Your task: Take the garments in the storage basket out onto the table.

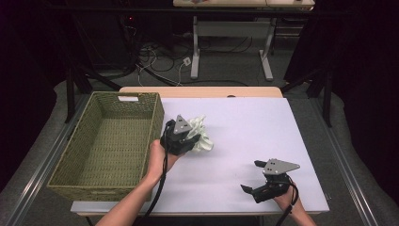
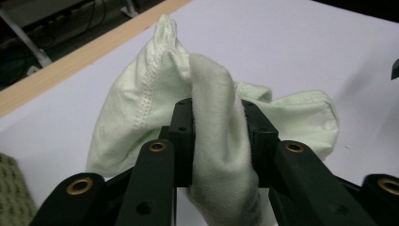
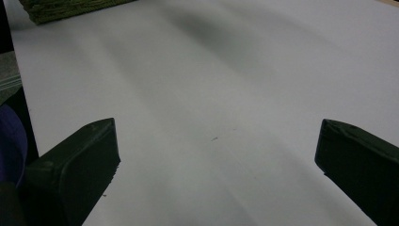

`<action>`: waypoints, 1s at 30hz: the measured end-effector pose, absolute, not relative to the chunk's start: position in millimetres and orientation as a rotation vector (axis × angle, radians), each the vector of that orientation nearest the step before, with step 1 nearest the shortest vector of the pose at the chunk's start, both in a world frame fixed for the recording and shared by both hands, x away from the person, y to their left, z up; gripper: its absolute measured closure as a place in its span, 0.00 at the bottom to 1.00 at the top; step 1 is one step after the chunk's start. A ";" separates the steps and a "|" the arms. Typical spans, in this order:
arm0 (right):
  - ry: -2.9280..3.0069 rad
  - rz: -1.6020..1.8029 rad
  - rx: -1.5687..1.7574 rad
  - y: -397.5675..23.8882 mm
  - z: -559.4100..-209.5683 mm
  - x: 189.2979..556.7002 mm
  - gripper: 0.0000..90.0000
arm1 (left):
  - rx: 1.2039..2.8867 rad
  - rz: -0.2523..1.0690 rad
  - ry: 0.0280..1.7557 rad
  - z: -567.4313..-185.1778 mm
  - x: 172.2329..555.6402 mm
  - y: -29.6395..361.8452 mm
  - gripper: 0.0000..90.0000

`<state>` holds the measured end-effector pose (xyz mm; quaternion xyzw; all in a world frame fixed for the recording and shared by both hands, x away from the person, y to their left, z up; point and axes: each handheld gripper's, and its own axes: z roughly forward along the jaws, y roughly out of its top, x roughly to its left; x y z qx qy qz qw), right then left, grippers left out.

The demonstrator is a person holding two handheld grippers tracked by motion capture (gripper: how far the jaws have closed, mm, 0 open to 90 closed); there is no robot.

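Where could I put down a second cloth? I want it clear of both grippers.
The far right of the white table, between the pale green cloth and the right edge, is bare. So is the near strip between the left gripper and the right gripper. The wicker basket is empty too. It is crowded where cloth meets basket.

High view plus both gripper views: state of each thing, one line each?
Pale green cloth: bunched up on the white table top, a fold pinched between the left gripper's jaws.
Left gripper: shut on the cloth, beside the basket.
Right gripper: open, nothing between the jaws, low over bare table.
Woven basket: upright at the table's left, nothing inside.
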<state>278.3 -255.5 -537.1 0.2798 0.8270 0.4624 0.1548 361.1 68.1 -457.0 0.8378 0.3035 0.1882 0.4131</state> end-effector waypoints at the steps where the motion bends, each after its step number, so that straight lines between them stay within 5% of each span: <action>1: 2.369 1.324 0.797 -255.7 -537.1 278.7 0.00 | 2.115 0.464 0.767 -461.0 361.1 65.0 0.78; 30: 2.376 1.319 0.783 -255.4 -538.4 278.7 0.00 | 2.158 0.474 0.802 -524.0 372.3 47.5 0.77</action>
